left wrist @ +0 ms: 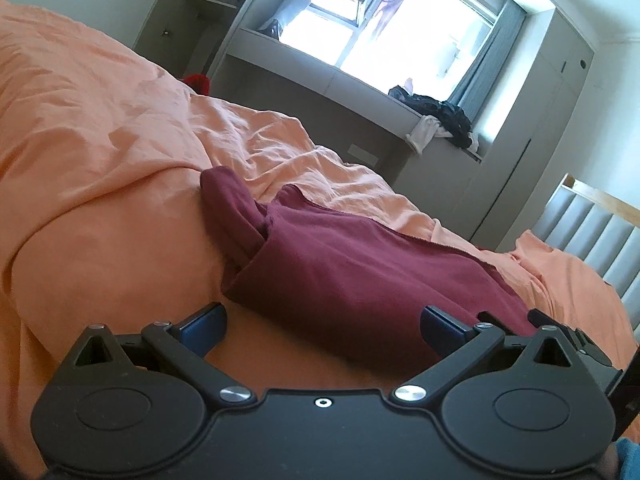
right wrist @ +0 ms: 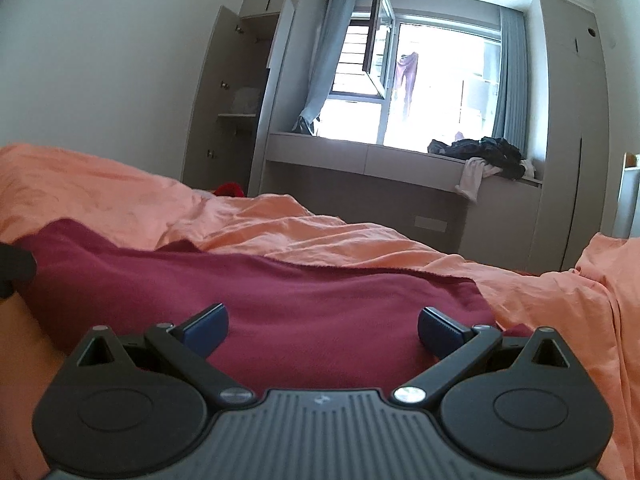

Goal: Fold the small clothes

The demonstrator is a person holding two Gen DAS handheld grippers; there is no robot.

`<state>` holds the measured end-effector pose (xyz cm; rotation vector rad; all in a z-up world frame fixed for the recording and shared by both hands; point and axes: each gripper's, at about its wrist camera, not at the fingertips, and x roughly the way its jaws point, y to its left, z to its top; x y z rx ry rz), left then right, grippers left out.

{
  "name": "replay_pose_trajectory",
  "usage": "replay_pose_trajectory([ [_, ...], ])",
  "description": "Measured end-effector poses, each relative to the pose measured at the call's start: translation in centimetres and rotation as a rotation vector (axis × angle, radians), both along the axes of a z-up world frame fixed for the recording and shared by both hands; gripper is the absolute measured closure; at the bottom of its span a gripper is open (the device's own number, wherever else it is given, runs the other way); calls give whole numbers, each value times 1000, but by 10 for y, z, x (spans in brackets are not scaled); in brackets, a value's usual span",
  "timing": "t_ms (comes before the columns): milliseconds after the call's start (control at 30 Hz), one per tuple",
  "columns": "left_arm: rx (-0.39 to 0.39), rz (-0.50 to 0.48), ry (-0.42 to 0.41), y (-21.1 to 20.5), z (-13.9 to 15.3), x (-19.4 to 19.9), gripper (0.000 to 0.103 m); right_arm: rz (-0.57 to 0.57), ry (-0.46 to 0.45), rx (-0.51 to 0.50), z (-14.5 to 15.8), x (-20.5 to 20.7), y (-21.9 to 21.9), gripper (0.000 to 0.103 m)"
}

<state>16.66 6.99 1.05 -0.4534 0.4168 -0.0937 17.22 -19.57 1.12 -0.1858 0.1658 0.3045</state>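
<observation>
A dark red garment (left wrist: 352, 276) lies partly folded on the orange bedsheet (left wrist: 100, 184), with a sleeve bunched at its left end. My left gripper (left wrist: 322, 330) is open and empty, low over the sheet at the garment's near left edge. In the right wrist view the same garment (right wrist: 280, 292) spreads flat across the orange sheet (right wrist: 360, 240). My right gripper (right wrist: 322, 328) is open and empty, with its jaws spread over the garment's near edge. Part of the right gripper shows at the right in the left wrist view (left wrist: 576, 340).
A window bench (right wrist: 360, 156) runs beyond the bed with a pile of dark and white clothes (right wrist: 488, 156) on it. An open wardrobe (right wrist: 240, 100) stands at the left. A red object (right wrist: 228, 190) sits past the bed. A padded headboard (left wrist: 592, 232) is at the right.
</observation>
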Motion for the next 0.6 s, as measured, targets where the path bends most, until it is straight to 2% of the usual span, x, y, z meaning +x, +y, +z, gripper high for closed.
replay_pose_trajectory([
  [267,-79,-56,-4,4,-2,8,1,-38,-54,-62,-12,-8,12,0],
  [600,-72,23,135,0,12,62,1,-87,-58,-36,-19,-7,19,0],
])
